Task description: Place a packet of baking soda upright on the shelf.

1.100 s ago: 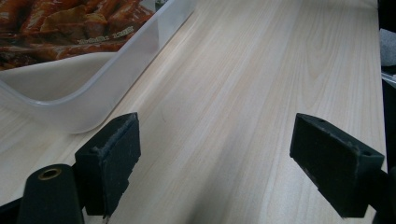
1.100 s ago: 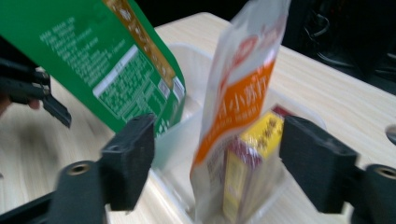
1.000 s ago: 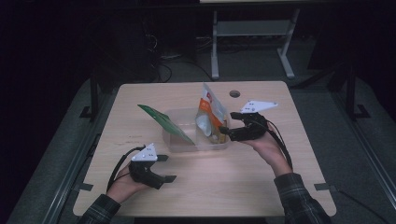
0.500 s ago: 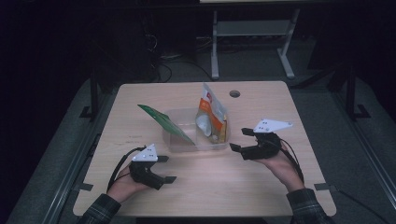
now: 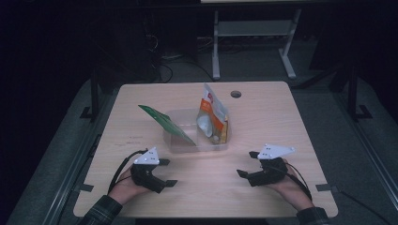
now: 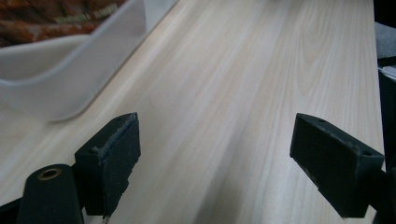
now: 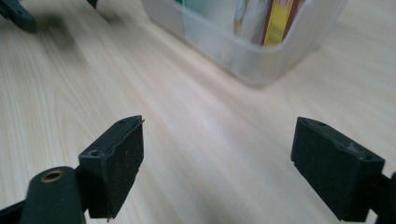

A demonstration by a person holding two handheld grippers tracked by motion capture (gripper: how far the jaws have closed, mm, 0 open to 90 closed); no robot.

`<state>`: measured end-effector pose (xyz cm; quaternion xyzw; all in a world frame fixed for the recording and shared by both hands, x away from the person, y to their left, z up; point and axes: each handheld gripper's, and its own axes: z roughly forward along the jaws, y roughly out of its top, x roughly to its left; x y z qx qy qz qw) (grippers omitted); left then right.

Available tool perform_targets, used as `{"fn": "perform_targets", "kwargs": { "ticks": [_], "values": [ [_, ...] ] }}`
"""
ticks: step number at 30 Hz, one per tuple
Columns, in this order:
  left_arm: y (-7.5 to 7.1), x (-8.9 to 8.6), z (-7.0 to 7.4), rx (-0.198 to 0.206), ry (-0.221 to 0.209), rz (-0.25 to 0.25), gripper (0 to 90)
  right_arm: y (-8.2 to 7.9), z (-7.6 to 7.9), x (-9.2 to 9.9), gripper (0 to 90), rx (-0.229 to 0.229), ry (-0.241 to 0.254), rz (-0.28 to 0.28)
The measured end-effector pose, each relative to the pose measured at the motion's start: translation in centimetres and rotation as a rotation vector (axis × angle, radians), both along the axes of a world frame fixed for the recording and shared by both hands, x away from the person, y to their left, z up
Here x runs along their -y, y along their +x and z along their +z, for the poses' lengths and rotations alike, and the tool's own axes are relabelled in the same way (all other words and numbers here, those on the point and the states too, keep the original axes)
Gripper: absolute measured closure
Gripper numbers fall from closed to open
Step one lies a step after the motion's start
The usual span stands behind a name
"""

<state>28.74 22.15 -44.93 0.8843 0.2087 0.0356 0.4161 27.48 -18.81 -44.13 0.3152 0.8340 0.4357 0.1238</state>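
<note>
On the wooden bench (image 5: 291,122), near its middle, a clear tub (image 5: 187,140) with two packs inside. Green pack (image 5: 166,124) tilted far over, leaning out past the tub's left end. Orange pouch (image 5: 213,115) almost upright in the right part of the tub, top edge well above the rim. Left hand-held gripper (image 5: 169,172) low at the near left of the bench, in the person's left hand (image 5: 124,185), jaws spread wide and holding nothing — in the left gripper view only bare wood between the two black pads (image 6: 109,161), with the tub's rounded corner at upper left, near but apart. Right hand-held gripper (image 5: 248,164) at the near right of the bench, in the right hand (image 5: 286,185), well apart from the tub and pointing toward the left side. Jaws just been opening, now standing wide, nothing between them — in the right gripper view again only wood grain between the pads (image 7: 114,161), the tub's corner farther ahead at upper right with the pouch's yellow and red edge showing through the wall. Both grippers at about the same nearness to the bench edge, one at each side, the tub between and beyond them. A round hole (image 5: 236,93) in the bench top behind the tub, toward the far edge.
</note>
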Motion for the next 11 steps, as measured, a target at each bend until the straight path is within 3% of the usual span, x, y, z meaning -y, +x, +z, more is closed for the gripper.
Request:
{"fn": "perform_targets", "kwargs": {
  "ticks": [4, 11],
  "values": [
    [-0.58, -0.15, -0.48, -0.003, 0.024, 0.004, 15.7, -0.62, -1.12, 0.26, 14.9, -0.029, -0.027, 0.001],
    [-0.42, -0.22, -0.47, -0.002, 0.016, 0.007, 15.7, -0.61, -1.19, 0.16, 14.6, -0.024, -0.025, 0.001]
  ]
}}
